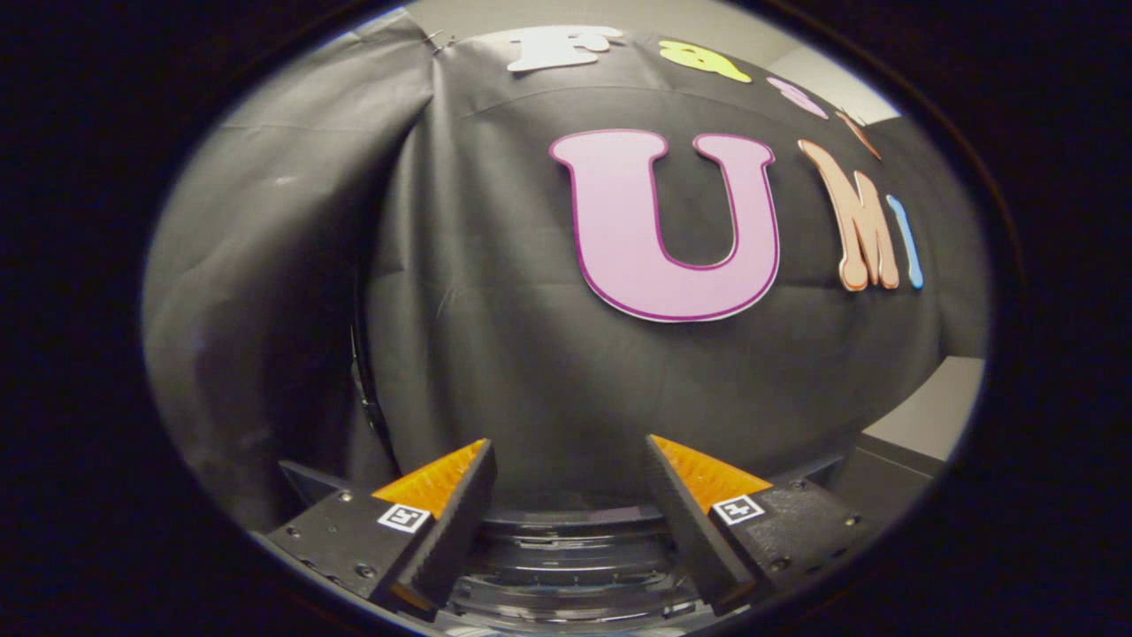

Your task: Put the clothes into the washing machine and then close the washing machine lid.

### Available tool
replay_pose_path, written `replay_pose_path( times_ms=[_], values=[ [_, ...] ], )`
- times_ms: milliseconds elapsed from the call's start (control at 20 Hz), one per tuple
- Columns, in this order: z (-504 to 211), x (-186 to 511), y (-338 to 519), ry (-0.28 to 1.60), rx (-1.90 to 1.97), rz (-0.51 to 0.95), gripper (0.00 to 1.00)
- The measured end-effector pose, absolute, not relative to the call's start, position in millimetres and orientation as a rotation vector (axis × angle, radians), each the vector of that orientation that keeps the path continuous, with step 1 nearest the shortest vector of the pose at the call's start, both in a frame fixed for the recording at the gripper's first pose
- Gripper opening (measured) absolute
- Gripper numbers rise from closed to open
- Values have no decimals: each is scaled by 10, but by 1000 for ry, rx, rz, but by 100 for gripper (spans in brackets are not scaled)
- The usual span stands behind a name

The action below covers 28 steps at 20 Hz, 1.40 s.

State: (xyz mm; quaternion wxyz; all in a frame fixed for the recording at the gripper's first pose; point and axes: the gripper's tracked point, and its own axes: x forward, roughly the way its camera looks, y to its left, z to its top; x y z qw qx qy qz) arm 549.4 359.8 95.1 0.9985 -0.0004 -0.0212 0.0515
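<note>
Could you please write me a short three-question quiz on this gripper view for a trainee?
1. True or false: the gripper has its two fingers spread apart with nothing between them.
2. Which lies low between the fingers? A) a folded towel B) a dark, glossy curved surface C) a basket
3. Fill in: beyond the fingers hangs the booth's black ____ wall.

Key
1. True: the fingers stand wide apart and press on nothing.
2. B: it may be part of the washing machine, though that cannot be told for sure.
3. cloth
</note>
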Motion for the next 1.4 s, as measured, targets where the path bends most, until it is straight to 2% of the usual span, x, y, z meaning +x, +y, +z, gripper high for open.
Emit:
replay_pose_path(
  times_ms=[650,1400],
  values=[
    [894,4889,3556,-82,3,97,100],
    [814,4616,3544,-71,2,69,100]
  ],
)
